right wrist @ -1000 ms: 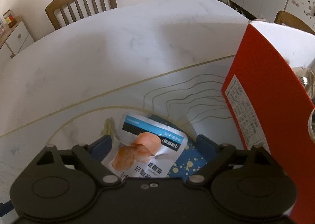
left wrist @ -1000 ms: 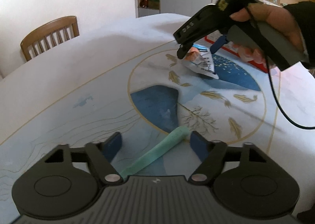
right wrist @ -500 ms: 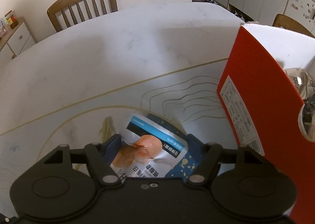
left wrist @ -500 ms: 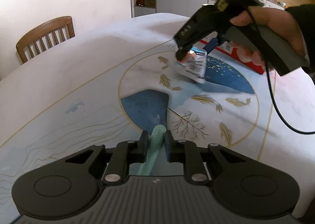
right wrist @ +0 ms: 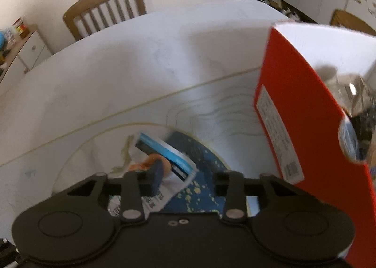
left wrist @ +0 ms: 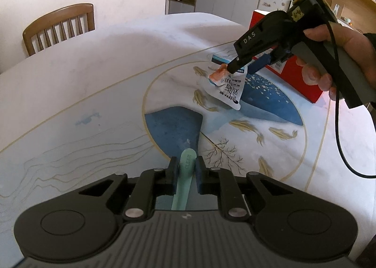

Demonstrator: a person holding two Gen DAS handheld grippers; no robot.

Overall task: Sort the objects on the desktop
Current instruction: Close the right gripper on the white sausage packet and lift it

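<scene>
My left gripper (left wrist: 185, 174) is shut on a pale green stick (left wrist: 185, 174) marked CLEAR and holds it a little above the table, pointing forward. My right gripper (left wrist: 244, 68) is shut on a white, blue and orange snack packet (left wrist: 226, 88) and has it lifted off the mat, hanging crumpled. In the right wrist view the packet (right wrist: 164, 174) sits bent between the fingers (right wrist: 156, 177), blurred by motion. A red box (right wrist: 305, 126) with a white open inside stands just right of the packet; it also shows in the left wrist view (left wrist: 296, 77).
The white table carries a printed mat with a round blue and gold design (left wrist: 225, 122). Something shiny and crinkled lies inside the red box (right wrist: 352, 94). A wooden chair (left wrist: 58, 25) stands at the far side. Cabinets and shelves line the back wall.
My left gripper closed on the green stick and lifted it. My right gripper closed on the snack packet and raised it off the mat, moving toward the red box.
</scene>
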